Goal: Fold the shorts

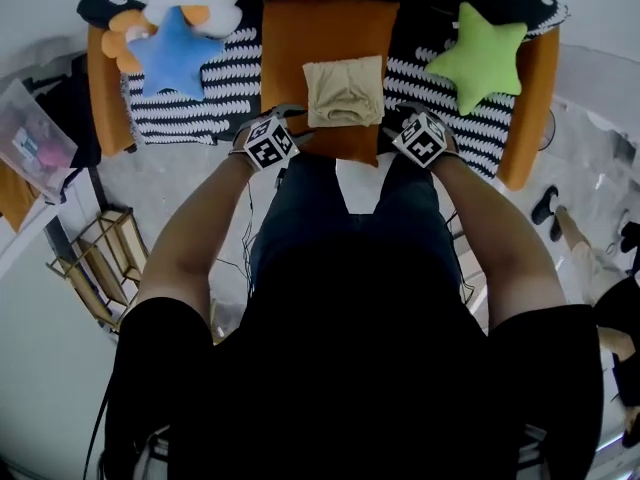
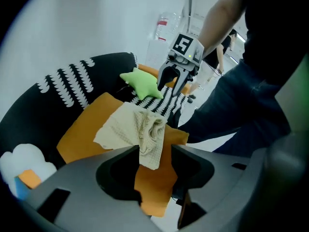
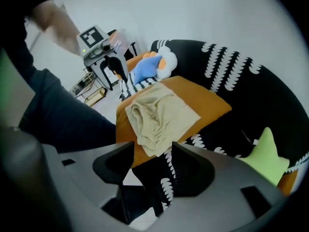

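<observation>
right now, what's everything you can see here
shorts: 1, beige, folded on the cushion
cushion: 1, orange, centre of the throw
throw: 1, black-and-white, under the cushion
blue star pillow: 1, blue, left of the cushion
green star pillow: 1, green, right of the cushion
cloud pillow: 1, white, behind the blue star
rack: 1, wooden, floor left
left gripper: 1, grey, open, empty, near the shorts
right gripper: 1, grey, open, empty, near the shorts

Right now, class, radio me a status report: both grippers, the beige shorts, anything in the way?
Open, empty: left gripper, right gripper. Beige waffle-knit shorts folded, lying on orange cushion. Blue star pillow, green star pillow well aside; nothing blocking.
</observation>
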Demonstrator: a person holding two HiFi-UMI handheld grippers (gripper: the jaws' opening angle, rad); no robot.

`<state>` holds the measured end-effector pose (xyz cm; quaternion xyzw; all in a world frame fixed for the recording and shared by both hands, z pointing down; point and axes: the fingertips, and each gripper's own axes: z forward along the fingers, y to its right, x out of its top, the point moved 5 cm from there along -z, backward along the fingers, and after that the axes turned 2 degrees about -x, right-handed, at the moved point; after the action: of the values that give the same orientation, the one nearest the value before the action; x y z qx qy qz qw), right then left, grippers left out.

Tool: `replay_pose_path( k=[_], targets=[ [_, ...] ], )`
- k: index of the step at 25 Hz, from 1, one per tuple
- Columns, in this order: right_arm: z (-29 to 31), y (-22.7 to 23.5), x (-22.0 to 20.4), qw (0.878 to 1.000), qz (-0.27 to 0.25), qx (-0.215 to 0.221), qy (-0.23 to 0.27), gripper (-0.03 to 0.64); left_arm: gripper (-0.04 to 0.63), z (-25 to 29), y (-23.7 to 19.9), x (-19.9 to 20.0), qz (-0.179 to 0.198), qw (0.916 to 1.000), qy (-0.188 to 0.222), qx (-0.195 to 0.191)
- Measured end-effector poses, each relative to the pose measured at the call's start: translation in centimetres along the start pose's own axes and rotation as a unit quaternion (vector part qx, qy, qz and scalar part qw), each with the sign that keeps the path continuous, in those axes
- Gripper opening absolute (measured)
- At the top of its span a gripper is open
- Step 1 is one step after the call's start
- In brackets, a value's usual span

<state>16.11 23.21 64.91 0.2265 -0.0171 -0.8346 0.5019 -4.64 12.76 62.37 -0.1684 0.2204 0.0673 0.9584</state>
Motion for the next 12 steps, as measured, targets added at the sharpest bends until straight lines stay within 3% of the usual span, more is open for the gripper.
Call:
replay_pose_path(
  k=[3,6,12],
  targets=[
    [-3.1,1.3,1.6,0.998,0.052,-0.012,0.029,0.251,0.224,-2.9,-0.8,1.6,-0.05,0.9977,0.033,0.031],
    [-5.7,2.2,2.7,0.992,0.104,-0.026,0.062,0.25,0.222,-6.3,-1.2,3.2,-0.102,0.9899,0.078,0.061],
    [-11.9,3.2,6.0,0.976,0.166,-0.046,0.13,0.244,0.216,-13.3,-1.4,7.2,-0.152,0.9723,0.149,0.097]
  ],
)
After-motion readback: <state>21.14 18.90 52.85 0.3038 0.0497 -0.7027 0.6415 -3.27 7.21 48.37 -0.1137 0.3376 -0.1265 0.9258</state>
